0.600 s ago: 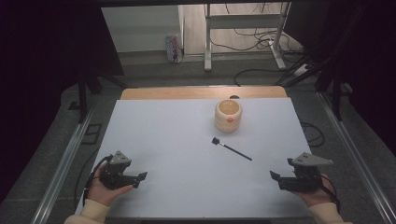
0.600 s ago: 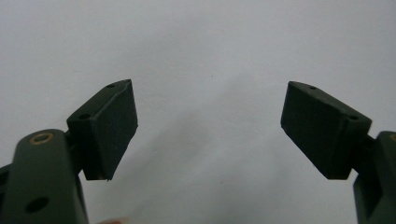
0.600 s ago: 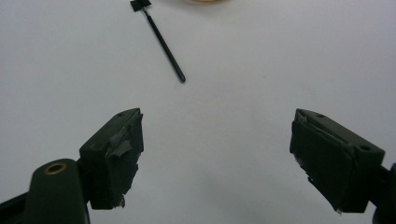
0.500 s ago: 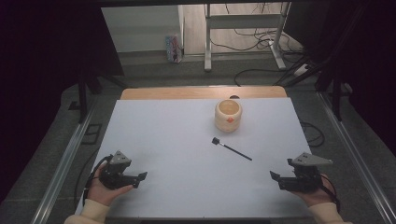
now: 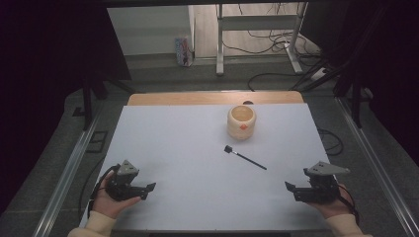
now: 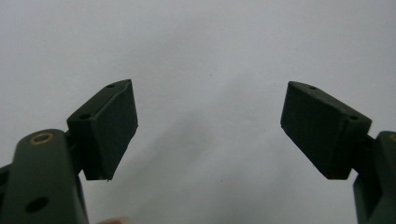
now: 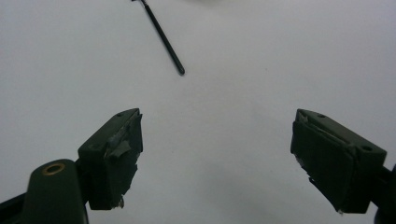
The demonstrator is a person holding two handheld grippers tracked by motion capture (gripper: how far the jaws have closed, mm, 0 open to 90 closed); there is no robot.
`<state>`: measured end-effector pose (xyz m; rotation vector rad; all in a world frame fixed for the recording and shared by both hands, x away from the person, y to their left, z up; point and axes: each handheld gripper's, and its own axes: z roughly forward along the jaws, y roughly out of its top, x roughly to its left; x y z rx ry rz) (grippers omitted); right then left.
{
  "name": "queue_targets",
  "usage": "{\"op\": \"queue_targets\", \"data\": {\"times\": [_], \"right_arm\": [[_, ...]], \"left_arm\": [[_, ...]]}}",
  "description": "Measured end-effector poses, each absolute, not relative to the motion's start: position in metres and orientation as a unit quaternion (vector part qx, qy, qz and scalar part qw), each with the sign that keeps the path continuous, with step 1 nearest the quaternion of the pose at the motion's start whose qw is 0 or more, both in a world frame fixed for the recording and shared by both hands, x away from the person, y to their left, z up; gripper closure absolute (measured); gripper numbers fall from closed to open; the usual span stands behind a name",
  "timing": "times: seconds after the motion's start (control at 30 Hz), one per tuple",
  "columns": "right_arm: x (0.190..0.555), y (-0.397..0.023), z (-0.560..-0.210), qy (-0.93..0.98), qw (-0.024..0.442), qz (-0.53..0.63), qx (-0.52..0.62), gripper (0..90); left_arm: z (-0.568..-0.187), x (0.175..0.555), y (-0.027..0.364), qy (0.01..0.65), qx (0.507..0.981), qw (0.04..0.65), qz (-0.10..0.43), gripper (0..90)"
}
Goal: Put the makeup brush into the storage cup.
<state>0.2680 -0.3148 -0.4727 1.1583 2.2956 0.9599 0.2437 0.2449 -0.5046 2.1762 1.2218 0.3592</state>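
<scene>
Though thin, black brush point(image 5: 245, 158), square-headed.

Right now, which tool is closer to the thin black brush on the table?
Right. The right tool sits just below-right of the black brush; the left tool is far across the table, to its lower left.
</scene>
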Motion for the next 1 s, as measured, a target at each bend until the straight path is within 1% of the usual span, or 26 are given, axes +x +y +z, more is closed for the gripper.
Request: {"op": "queue_targets", "data": {"times": [0.63,1.0], "right_arm": [[0.268,-0.312,-0.467,0.819,0.198,0.347,0.412,16.7],[0.274,-0.3,-0.455,0.826,0.198,0.349,0.395,16.7]], "left_arm": [[-0.504,0.246,0.243,0.456,0.826,0.303,0.134,19.1],[-0.505,0.24,0.246,0.459,0.824,0.303,0.135,19.1]]}}
